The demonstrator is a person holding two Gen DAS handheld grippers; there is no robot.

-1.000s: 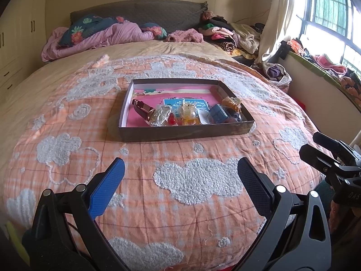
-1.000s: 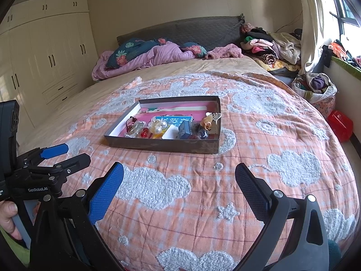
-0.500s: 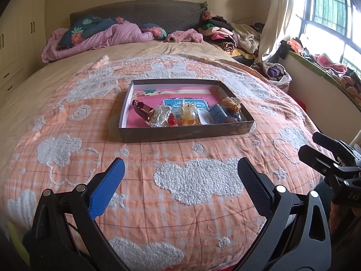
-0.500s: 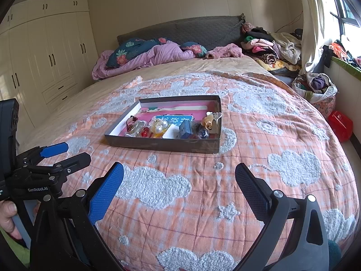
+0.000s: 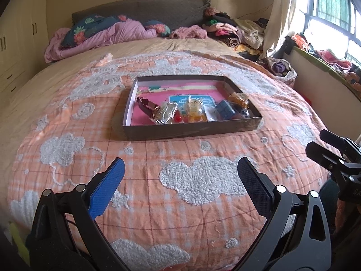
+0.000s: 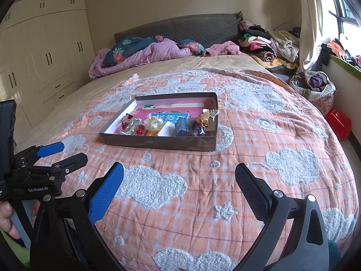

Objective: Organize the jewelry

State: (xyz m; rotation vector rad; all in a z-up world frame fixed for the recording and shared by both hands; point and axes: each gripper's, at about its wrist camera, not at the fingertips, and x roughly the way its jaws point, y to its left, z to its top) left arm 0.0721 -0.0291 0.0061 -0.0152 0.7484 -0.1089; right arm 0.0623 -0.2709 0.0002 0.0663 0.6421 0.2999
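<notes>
Here, a shallow dark tray [image 5: 191, 131] lined pink is seen heaped with jewelry [image 5: 194, 110] along its near wall; left gripper [image 5: 180, 180] and right gripper [image 6: 179, 180] are held wide apart, empty.

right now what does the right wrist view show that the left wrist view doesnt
Only the right wrist view: a hand gripping the left gripper from the side, a red bag on the floor, tall wardrobe doors.
Only the left wrist view: the right gripper from the side, the window.
Both: the jewelry tray on the orange blanket; both grippers open, empty.
</notes>
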